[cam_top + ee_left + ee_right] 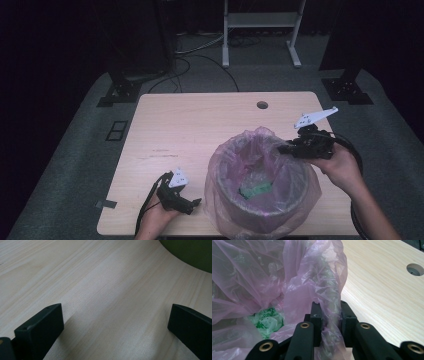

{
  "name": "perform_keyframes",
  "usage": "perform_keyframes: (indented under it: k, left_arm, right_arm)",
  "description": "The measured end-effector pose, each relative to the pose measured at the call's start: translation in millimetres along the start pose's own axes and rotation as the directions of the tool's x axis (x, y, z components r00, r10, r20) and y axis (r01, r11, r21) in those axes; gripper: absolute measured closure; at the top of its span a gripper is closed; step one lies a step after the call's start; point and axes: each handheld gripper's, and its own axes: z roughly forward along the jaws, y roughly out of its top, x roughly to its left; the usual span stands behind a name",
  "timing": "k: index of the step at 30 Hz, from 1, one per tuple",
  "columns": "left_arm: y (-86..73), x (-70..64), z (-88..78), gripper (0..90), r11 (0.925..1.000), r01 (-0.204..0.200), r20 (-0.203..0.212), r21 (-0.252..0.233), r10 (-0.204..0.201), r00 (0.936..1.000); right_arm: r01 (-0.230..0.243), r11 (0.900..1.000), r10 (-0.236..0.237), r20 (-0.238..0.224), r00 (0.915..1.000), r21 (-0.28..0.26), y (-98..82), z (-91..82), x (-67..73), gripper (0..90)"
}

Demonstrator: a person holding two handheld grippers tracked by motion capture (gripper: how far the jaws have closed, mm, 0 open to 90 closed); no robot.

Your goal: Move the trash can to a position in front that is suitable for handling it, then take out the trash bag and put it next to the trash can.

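Observation:
A round bin stands on the wooden table, lined with a pink see-through bag. Something green and crumpled lies at its bottom. My right gripper is at the bin's far right rim, shut on the bag's edge, which is pinched between its two black pads together with the rim. The green thing shows through the plastic to the left. My left gripper rests low on the table just left of the bin, open, with bare wood between its fingers.
A round cable hole sits near the table's far edge. A dark stand and a white frame stand on the floor beyond the table. The bin's dark green wall curves close by in the left gripper view.

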Motion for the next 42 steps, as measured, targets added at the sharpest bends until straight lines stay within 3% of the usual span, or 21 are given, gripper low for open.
perform_keyframes:
  k: [12,16,24,27,32,36,42]
  left_arm:
    - [-0.3,-0.1,-0.2,0.0,1.0,0.0,-0.001,0.0,0.0,1.0]
    - [-0.2,-0.1,-0.1,0.0,1.0,0.001,-0.001,0.0,-0.001,1.0]
    - [-0.2,-0.1,-0.2,0.0,1.0,0.0,-0.001,0.0,0.0,1.0]
    - [-0.2,-0.1,-0.2,0.0,1.0,0.001,0.0,0.0,-0.001,1.0]
    - [-0.3,-0.2,-0.3,0.0,1.0,0.002,-0.001,-0.001,-0.002,1.0]
    - [-0.5,-0.3,-0.3,0.0,1.0,0.002,-0.001,-0.001,-0.002,1.0]
    - [-0.4,-0.3,-0.3,0.0,1.0,0.002,0.0,-0.001,-0.002,1.0]
  right_arm:
    - [0.031,0.999,-0.032,0.005,0.9995,0.01,-10.4,-10.3,6.3,75.3]
    - [0.022,0.997,-0.023,-0.003,0.9997,-0.067,-10.6,-17.3,3.2,56.3]
    - [0.026,0.985,-0.026,0.004,0.9997,-0.168,-4.2,-33.7,3.6,37.2]
    - [0.032,0.98,-0.036,-0.014,0.9993,-0.195,-1.1,-35.1,8.0,29.5]
    - [0.06,0.976,-0.072,-0.051,0.996,-0.208,5.4,-32.5,18.1,25.1]
    - [0.114,0.973,-0.128,-0.058,0.9901,-0.201,12.7,-29.4,31.8,24.0]
    - [0.128,0.973,-0.147,-0.092,0.9848,-0.193,19.8,-23.1,42.8,24.0]
